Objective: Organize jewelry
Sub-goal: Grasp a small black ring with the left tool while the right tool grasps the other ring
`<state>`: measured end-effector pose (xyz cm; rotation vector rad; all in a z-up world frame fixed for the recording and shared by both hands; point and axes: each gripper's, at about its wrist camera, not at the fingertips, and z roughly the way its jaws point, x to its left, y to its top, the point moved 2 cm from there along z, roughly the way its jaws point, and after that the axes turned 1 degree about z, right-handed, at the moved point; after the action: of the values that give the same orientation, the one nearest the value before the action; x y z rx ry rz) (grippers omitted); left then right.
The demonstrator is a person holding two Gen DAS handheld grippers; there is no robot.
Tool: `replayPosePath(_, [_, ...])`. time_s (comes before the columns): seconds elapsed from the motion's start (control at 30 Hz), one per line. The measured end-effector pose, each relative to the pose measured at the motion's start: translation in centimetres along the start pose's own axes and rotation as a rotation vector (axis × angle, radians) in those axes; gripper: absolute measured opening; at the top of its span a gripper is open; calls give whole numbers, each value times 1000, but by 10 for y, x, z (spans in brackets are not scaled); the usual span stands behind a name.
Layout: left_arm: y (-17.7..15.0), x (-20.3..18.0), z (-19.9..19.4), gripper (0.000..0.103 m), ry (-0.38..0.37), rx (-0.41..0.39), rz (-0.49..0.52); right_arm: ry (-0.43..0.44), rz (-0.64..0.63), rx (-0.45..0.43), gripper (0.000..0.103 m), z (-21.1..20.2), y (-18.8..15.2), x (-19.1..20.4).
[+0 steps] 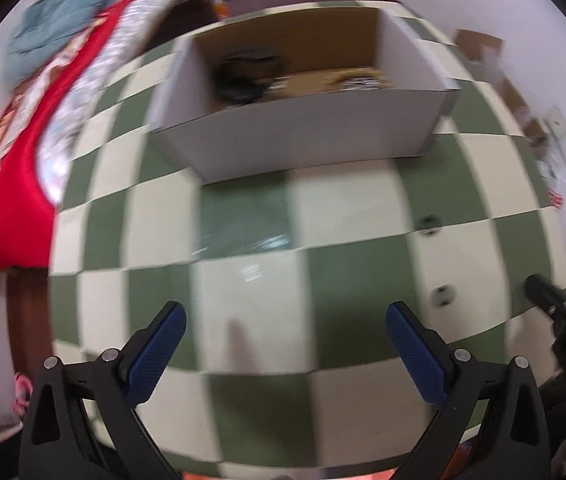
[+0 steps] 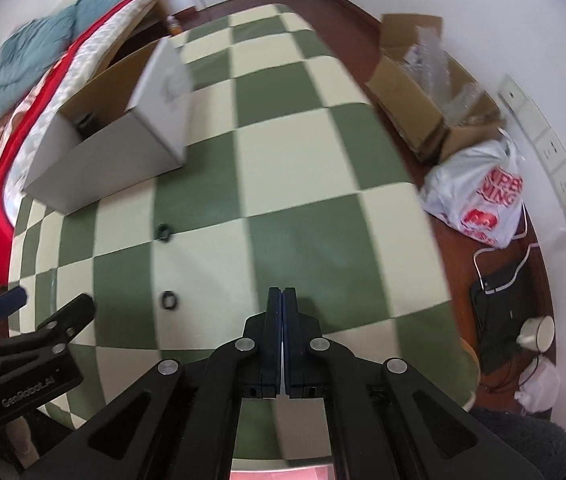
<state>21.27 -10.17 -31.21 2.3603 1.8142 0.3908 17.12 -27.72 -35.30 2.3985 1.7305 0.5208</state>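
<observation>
Two small dark rings lie on the green-and-cream checked tablecloth: a far ring (image 1: 429, 225) (image 2: 164, 232) and a near ring (image 1: 442, 294) (image 2: 169, 300). An open white cardboard box (image 1: 299, 132) (image 2: 123, 152) stands at the back, with dark items and beaded pieces inside. My left gripper (image 1: 285, 322) is open with nothing between its blue pads, left of both rings. My right gripper (image 2: 282, 294) is shut and holds nothing, to the right of the near ring. The left gripper's body (image 2: 39, 344) shows at the right wrist view's lower left.
A red patterned bedcover (image 1: 15, 152) and a blue blanket (image 2: 55, 28) lie left of the table. On the floor to the right are cardboard boxes (image 2: 415, 92), a white plastic bag (image 2: 479, 196), cables and a black device (image 2: 495, 296). The table's right edge (image 2: 435, 240) drops off to the floor.
</observation>
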Motion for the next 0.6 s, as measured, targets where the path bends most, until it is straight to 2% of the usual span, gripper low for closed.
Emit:
replayPosePath(0.03, [4, -11, 2, 100, -31, 8, 17, 6, 20, -2, 0, -1, 1, -6])
replayPosePath(0.1, [6, -25, 4, 87, -87, 24, 42, 2, 41, 4, 0, -2, 0, -15])
replayPosePath(0.17, [4, -37, 6, 79, -137, 41, 57, 12, 69, 7, 0, -1, 1, -21])
replayPosePath(0.3, [-5, -50, 12, 69, -215, 74, 47, 11, 87, 12, 1, -1, -4, -32])
replayPosePath(0.43, [-6, -55, 13, 66, -220, 45, 52, 20, 120, 8, 1, 0, -7, -41])
replayPosePath(0.47, [-6, -56, 12, 62, -212, 36, 57, 19, 126, 6, 1, -1, -8, -43])
replayPosePath(0.53, [-6, -56, 10, 49, -183, 16, 71, 26, 139, 2, 1, -1, -9, -45])
replayPosePath(0.57, [-5, -55, 10, 35, -171, 9, 76, 27, 145, -1, 1, -1, -10, -45])
replayPosePath(0.6, [-5, -54, 9, 14, -166, 0, 80, 32, 150, -3, 1, -1, -11, -45])
